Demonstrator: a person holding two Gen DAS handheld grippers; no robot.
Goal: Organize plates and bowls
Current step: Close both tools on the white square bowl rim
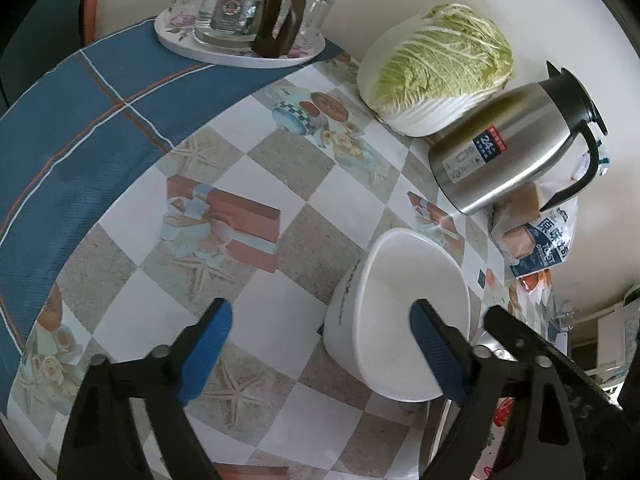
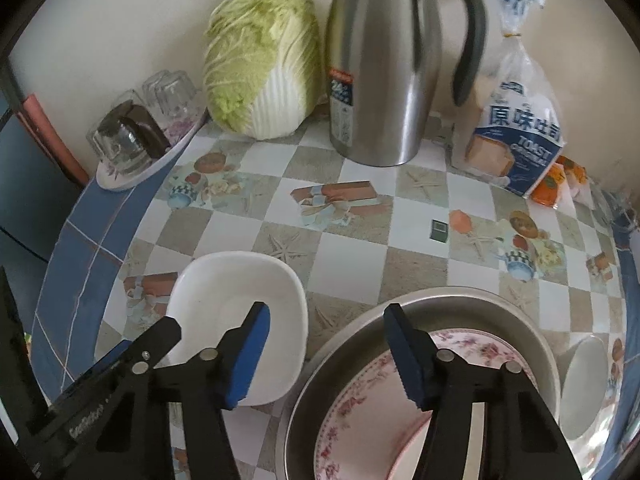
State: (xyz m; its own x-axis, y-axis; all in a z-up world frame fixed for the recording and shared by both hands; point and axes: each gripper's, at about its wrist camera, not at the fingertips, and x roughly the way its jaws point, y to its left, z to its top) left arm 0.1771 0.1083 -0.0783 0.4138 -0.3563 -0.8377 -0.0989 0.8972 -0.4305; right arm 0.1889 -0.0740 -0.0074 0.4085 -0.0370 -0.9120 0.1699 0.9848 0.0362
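Observation:
A white squarish bowl (image 1: 384,312) sits on the checked tablecloth; it also shows in the right wrist view (image 2: 224,300). My left gripper (image 1: 320,336) is open, its right finger over the bowl's inside and its left finger over the cloth. My right gripper (image 2: 326,344) is open and empty, above the near edge of a metal basin (image 2: 500,304). A floral plate (image 2: 360,412) lies inside the basin. A second white bowl (image 2: 582,384) lies tilted to the basin's right. The other gripper's black arm (image 2: 120,364) shows at lower left.
A steel thermos jug (image 2: 380,80), a napa cabbage (image 2: 260,60) and a bag of toast (image 2: 516,132) stand along the wall. A tray with upturned glasses and a glass pot (image 1: 244,20) sits at the far left corner. The table edge curves at the left.

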